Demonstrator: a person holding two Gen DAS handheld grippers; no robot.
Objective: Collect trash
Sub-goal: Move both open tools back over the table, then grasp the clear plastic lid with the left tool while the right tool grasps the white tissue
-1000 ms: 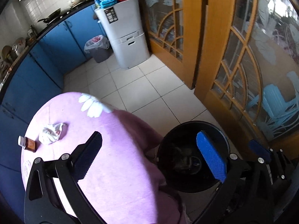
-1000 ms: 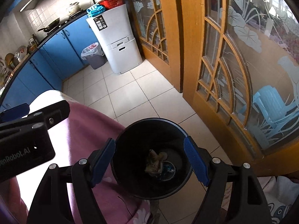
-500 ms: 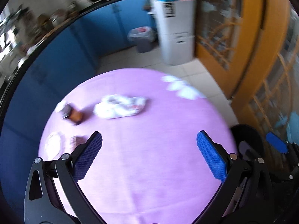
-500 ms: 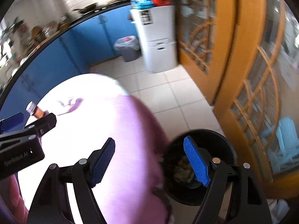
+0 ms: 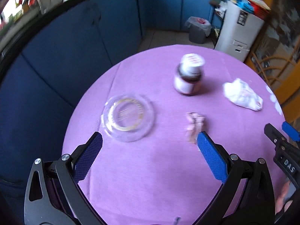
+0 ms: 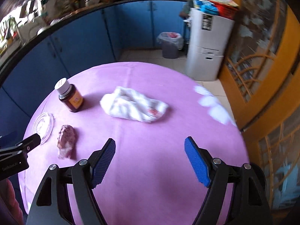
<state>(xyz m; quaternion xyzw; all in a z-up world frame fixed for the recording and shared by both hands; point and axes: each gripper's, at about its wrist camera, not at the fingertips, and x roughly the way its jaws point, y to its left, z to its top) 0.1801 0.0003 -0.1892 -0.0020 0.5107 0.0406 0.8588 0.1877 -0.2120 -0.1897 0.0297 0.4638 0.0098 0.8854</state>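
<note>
Both grippers are swinging from the bin to the table; crumpled white tissue (image 6: 134,106) lying ahead of the empty, wide-apart right gripper (image 6: 150,159); left gripper (image 5: 148,153) gaping too.

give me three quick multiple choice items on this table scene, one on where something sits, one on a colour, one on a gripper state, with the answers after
1. Where does the crumpled white paper wrapper lie on the round table with the purple cloth?
A. to the right of the brown glass bottle with the white cap
B. inside the clear round plastic lid
C. between the right gripper's pads

2. What colour are the pads of the right gripper?
A. red
B. blue
C. yellow

3. How does the left gripper stand?
A. shut on the bottle
B. shut on the small pinkish crumpled scrap
C. open, holding nothing

Answers:
1 A, the right wrist view shows the wrapper right of the bottle, apart from it.
2 B, both pads show blue.
3 C, its pads stand wide apart over bare cloth.
</note>
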